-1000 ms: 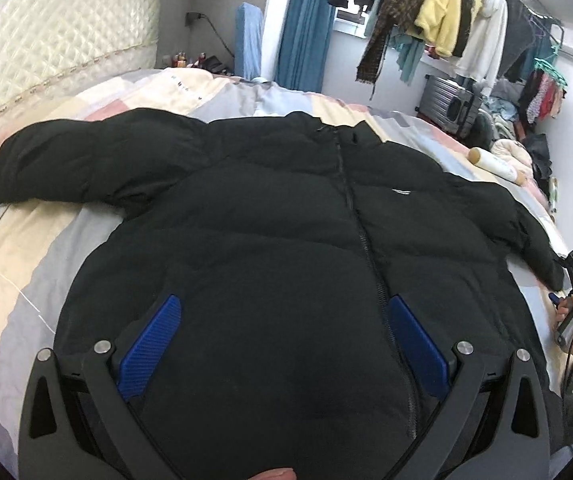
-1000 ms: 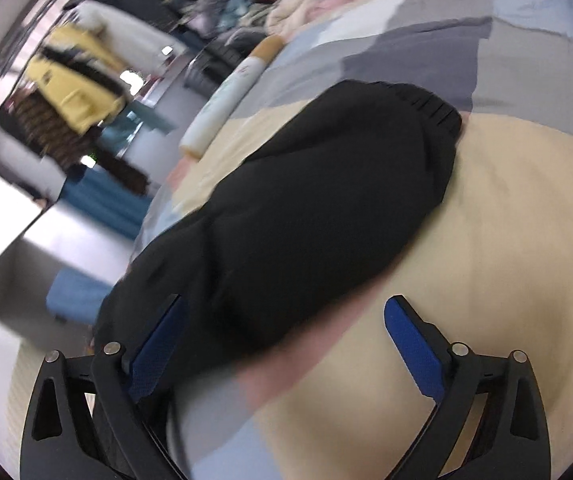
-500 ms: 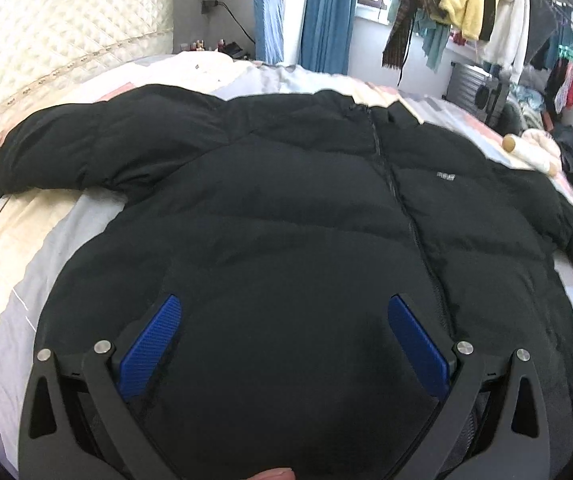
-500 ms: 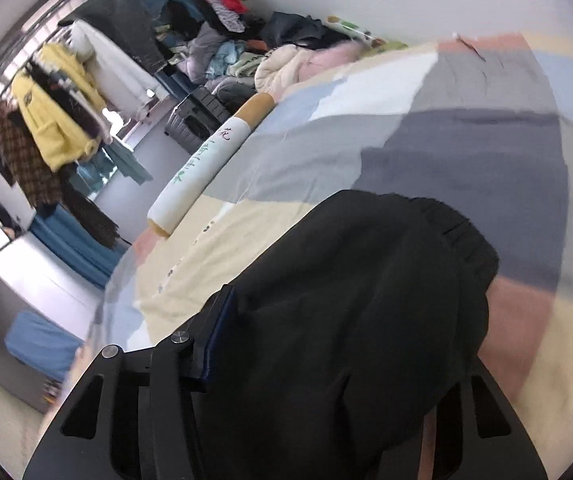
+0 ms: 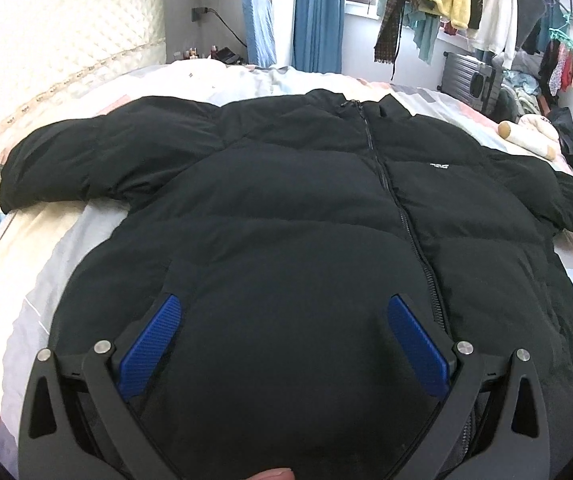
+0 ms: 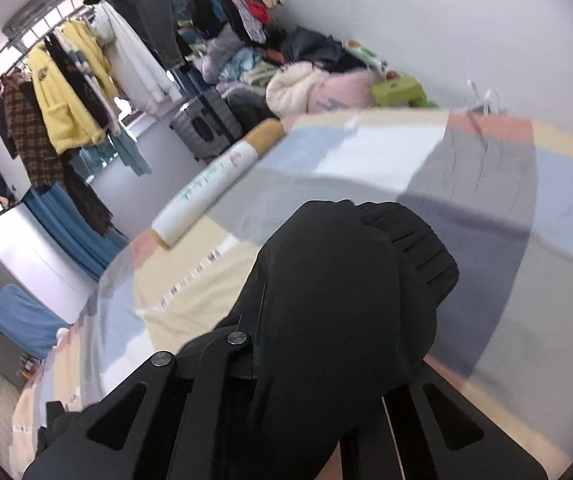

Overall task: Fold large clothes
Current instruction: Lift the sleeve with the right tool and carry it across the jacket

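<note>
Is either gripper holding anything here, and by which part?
The right gripper is shut on the black jacket's sleeve, near its ribbed cuff. The left gripper, jaws open, holds nothing.

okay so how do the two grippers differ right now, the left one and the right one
The left gripper is open, blue pads spread, hovering over the black puffer jacket's lower front; the right gripper is shut on the jacket's sleeve cuff. The left's pads show; the right's are buried in fabric. Both are black two-finger tools.

Bright, fisheye-warped, right view blurred
</note>
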Demonstrator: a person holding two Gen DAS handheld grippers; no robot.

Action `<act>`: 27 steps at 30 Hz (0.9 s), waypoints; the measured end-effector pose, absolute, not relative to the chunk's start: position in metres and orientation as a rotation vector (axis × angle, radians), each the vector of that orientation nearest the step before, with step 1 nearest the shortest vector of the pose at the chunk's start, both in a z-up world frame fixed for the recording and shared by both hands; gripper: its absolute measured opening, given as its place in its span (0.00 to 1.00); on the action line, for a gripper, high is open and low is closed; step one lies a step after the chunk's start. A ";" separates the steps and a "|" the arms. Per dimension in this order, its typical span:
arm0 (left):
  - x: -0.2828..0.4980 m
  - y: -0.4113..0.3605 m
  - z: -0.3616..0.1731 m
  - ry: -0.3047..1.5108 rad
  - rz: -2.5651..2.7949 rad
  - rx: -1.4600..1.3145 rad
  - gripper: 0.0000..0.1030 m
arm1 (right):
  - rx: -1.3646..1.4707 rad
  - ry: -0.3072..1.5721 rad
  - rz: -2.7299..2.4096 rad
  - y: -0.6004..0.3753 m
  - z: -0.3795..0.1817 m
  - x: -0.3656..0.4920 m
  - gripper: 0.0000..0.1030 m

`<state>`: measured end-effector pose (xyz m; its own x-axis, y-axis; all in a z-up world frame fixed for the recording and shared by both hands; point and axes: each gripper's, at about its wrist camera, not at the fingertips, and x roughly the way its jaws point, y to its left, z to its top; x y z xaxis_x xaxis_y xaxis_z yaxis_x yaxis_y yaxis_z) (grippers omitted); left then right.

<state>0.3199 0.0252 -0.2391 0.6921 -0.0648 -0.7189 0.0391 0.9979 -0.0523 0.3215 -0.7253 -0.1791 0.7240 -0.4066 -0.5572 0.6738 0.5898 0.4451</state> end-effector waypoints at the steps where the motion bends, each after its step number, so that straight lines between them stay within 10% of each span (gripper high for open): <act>1: 0.318 0.026 -0.237 0.797 -0.058 -0.034 1.00 | 0.675 0.424 -0.659 -0.724 -0.171 0.321 0.02; 27: 0.280 0.057 -0.178 0.670 -0.116 -0.030 1.00 | 0.187 0.222 -0.249 -0.403 0.119 0.367 0.03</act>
<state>0.2795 0.0572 -0.1776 0.7773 -0.1172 -0.6181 0.0976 0.9931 -0.0656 0.3665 -0.4028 0.1190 0.9452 -0.2223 -0.2393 0.2632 0.9522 0.1549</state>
